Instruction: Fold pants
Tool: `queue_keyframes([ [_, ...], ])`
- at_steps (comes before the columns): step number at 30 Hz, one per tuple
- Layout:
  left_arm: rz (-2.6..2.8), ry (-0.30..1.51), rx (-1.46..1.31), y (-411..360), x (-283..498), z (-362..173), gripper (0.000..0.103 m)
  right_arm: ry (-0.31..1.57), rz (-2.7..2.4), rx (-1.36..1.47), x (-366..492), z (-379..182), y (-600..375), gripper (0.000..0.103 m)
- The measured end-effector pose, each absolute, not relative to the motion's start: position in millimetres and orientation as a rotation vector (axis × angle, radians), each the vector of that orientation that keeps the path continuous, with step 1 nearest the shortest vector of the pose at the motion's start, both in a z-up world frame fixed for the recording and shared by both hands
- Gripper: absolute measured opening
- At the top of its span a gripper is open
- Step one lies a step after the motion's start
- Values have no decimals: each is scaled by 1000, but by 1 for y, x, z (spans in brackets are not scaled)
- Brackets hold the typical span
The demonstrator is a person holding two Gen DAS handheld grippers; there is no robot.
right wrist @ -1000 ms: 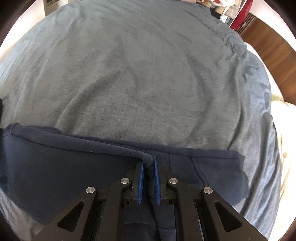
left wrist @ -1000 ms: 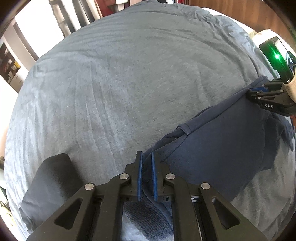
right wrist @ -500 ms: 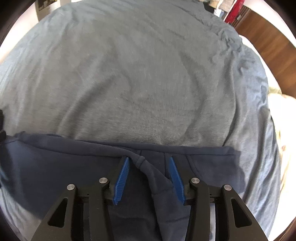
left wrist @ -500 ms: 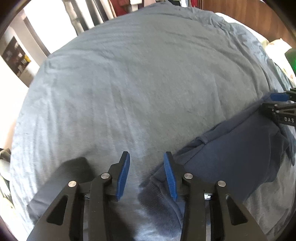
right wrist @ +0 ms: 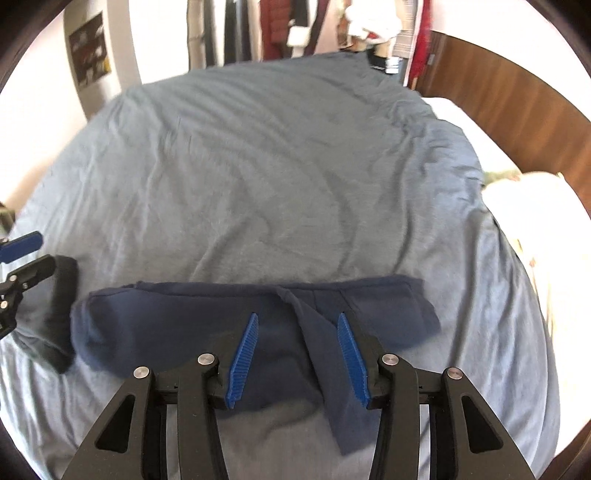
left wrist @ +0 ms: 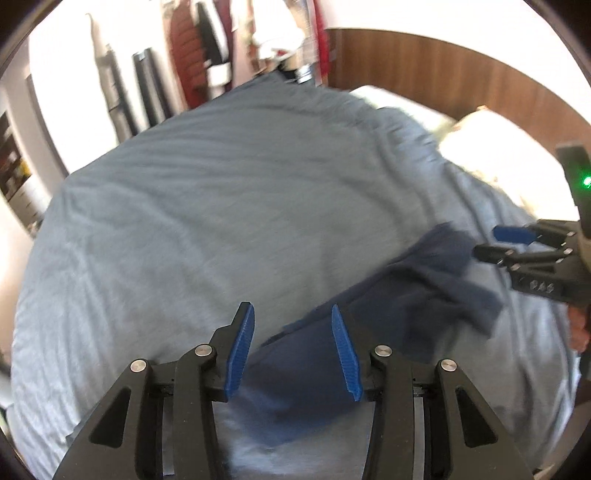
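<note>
Bedroom duvet (right wrist: pixel 277 166) carries our navy pants (right wrist: pixel 177 325), long axis crosswise below both claws; left gripper (left wrist: pixel 291 347) is opening, empty, right gripper (right wrist: pixel 297 358) apart, empty, nearer the loose flap.

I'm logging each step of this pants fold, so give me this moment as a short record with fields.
surface: bed with grey-blue cover
garment: dark navy fabric pants, folded, lying flat near the bed's front edge
left gripper: jaws opening, nothing between the pads, above the pants
right gripper: open, empty, above the pants
beside pants: dark grey cloth item at their left end
background: wooden headboard, hanging clothes
</note>
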State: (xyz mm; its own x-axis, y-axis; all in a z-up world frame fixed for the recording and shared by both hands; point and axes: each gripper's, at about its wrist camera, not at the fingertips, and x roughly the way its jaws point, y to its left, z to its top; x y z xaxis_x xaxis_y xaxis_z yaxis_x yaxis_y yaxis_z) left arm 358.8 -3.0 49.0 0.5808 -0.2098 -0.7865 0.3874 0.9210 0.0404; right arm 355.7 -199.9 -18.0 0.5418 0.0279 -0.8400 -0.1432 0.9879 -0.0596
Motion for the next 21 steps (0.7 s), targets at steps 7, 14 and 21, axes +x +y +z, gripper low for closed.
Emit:
queue_keyframes([
  [7, -522, 886, 193, -68, 342, 51, 43, 942, 54, -69, 310, 1, -248, 45],
  [14, -630, 983, 172, -137, 335, 8, 42, 978, -22, 55, 285, -25, -299, 45],
  [21, -690, 1058, 145, -192, 329, -33, 42, 1023, -64, 172, 272, -69, -340, 45],
])
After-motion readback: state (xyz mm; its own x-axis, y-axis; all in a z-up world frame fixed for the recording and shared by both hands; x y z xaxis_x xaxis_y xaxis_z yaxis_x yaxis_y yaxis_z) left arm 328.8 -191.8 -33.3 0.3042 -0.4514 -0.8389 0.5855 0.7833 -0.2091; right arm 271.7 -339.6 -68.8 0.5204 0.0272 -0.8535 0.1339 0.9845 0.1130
